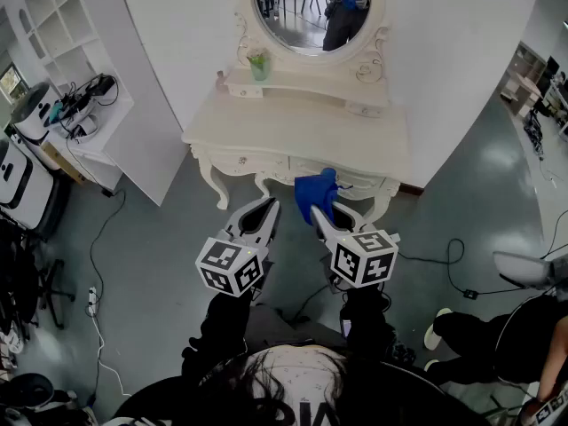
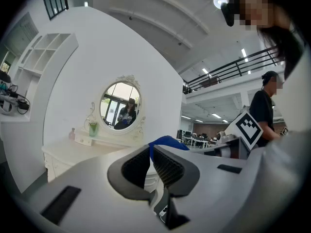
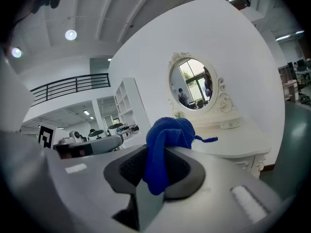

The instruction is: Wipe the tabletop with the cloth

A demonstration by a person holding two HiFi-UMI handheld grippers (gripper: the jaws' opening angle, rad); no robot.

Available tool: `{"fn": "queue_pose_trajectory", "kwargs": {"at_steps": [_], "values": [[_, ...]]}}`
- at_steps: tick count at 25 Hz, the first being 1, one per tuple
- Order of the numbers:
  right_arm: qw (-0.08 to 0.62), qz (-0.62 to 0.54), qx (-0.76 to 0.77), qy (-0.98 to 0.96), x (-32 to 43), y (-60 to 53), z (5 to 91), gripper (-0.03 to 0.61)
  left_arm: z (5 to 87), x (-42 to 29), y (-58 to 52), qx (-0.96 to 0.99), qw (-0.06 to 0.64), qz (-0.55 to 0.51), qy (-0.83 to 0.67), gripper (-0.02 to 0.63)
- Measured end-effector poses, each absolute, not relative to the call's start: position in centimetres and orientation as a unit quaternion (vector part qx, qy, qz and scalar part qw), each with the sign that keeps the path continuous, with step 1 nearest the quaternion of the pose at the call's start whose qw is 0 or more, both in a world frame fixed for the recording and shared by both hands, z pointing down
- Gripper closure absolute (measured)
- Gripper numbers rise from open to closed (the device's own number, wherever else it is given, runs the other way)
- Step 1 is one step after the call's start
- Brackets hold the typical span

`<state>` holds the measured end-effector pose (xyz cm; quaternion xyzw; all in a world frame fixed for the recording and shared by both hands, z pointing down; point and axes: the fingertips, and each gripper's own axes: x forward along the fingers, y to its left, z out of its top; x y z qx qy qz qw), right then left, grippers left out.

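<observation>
Just short of the surface's (image 1: 293, 127) front edge, the right hand-held gripper (image 1: 319, 215) pinches the blue cloth (image 1: 316, 193), which bunches above its jaws at that edge. Beside it, the left hand-held gripper (image 1: 264, 209) has its jaws pressed together, empty. A mirror (image 1: 311, 11) stands at the surface's back.
</observation>
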<state>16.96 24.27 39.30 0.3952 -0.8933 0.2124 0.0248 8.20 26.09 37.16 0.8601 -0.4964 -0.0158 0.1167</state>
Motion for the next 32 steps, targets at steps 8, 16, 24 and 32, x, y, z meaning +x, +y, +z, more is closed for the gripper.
{"fn": "queue_pose_trajectory", "kwargs": {"at_steps": [8, 16, 24, 32], "values": [[0.015, 0.218, 0.386, -0.896, 18.0, 23.9, 39.5, 0.488, 37.6, 9.7, 26.1, 0.862, 0.115, -0.003, -0.494, 0.612], [0.010, 0.227, 0.371, -0.901, 17.8, 23.0, 40.4, 0.488, 38.6, 9.6, 25.8, 0.857, 0.116, 0.013, -0.502, 0.612], [0.017, 0.241, 0.364, -0.900, 16.3, 19.4, 41.7, 0.488, 40.0, 7.8, 22.8, 0.852, 0.127, 0.029, -0.507, 0.612], [0.032, 0.243, 0.389, -0.888, 14.2, 11.9, 42.5, 0.488, 40.6, 5.6, 14.7, 0.866, 0.129, 0.028, -0.482, 0.612]]}}
